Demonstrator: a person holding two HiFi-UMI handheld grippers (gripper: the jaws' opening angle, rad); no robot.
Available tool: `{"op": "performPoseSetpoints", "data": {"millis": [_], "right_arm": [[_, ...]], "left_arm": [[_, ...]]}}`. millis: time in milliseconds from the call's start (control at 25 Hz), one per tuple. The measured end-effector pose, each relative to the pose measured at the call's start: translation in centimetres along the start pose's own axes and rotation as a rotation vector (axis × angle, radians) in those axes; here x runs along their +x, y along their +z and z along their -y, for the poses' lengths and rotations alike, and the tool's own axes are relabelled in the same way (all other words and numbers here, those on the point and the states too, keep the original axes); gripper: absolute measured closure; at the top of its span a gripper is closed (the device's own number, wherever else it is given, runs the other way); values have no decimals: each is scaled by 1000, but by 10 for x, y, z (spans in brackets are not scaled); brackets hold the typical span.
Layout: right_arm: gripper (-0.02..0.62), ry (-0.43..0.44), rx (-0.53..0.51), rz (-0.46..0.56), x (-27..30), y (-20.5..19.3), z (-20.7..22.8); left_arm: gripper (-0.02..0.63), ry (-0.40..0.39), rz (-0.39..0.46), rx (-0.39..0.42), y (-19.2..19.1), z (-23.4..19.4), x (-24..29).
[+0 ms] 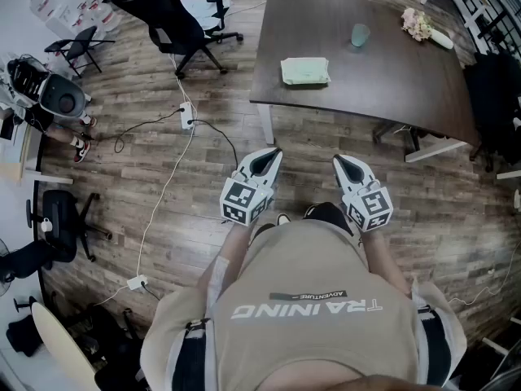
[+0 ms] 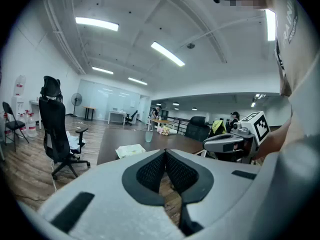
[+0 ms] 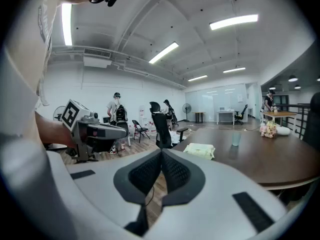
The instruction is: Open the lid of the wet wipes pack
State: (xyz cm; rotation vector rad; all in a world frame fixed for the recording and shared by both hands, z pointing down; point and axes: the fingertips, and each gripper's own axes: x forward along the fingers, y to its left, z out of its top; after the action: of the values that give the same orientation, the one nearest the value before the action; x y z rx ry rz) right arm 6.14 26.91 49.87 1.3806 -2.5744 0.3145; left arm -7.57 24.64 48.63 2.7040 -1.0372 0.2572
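Note:
The wet wipes pack (image 1: 305, 71), pale green with its lid down, lies near the front left corner of the dark table (image 1: 383, 88). It also shows small in the left gripper view as the pack (image 2: 131, 150) and in the right gripper view as the pack (image 3: 200, 150). My left gripper (image 1: 266, 162) and right gripper (image 1: 348, 166) hover side by side over the wooden floor, well short of the table. Both point toward the table with jaws closed tip to tip and nothing between them. From the left gripper view the right gripper (image 2: 215, 144) shows at the right.
A teal cup (image 1: 360, 34) and a bunch of flowers (image 1: 418, 23) stand at the table's far side. A black office chair (image 1: 175, 23) stands left of the table. Cables and a power strip (image 1: 186, 116) cross the floor. People stand far off by the wall (image 3: 116, 115).

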Motion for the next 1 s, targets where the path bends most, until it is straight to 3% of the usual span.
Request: {"op": "performPoseSetpoints", "data": {"millis": [480,760,880,1000], "right_arm": [[580,-22,-55,4,26,12,31],[580,-13,22,-34,54,-4,63],[580,21,29,-41,74,-3,86],[580,44,32,-34,96,7,110]], "left_arm": [[597,5,-28,-15,6,-32,27],[597,13,-95,-65,-6,-55,68],[597,21,-109,-40,11,-70,94],[597,13,-138,43,30,-79,121]]}}
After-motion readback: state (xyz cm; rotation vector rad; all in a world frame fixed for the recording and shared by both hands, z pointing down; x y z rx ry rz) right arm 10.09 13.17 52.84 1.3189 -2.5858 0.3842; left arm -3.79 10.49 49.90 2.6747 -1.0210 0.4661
